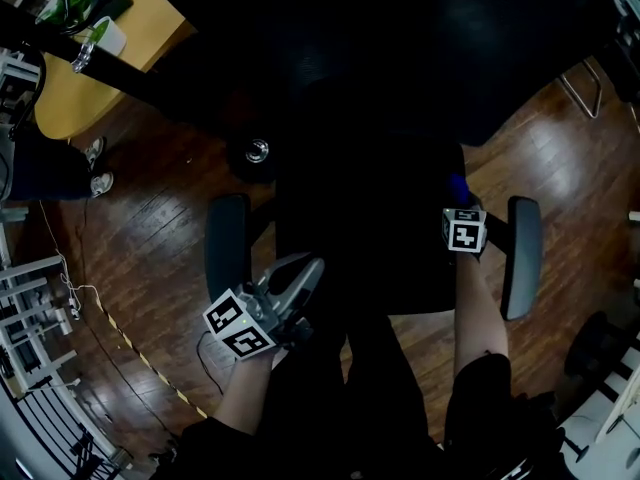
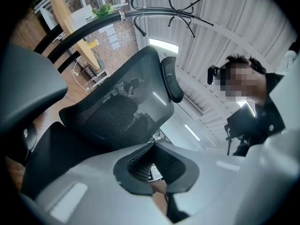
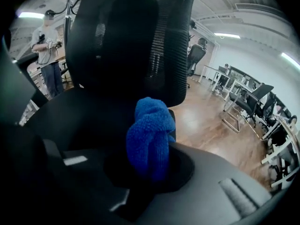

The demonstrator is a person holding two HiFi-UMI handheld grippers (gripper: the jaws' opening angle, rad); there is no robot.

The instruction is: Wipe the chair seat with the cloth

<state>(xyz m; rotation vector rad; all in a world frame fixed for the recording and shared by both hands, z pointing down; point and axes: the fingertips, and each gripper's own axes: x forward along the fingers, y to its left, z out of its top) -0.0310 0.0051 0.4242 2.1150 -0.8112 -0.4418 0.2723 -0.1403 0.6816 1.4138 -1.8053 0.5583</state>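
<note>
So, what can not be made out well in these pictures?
- Chair seat, head view: too dark to show its surface or any dirt.
- Blue cloth, head view: only a small bit shows; the right hand-held gripper covers the rest.
- Whether cloth touches seat: no view shows it.

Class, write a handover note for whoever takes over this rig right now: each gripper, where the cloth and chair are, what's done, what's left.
Right gripper: jaws shut on the bunched blue cloth, over the right side of the chair seat.
Left gripper: jaws shut, empty, by the seat's front left corner.
Done: cloth is in hand.
Left: wipe the seat; whether the cloth touches it yet can't be told.
</note>
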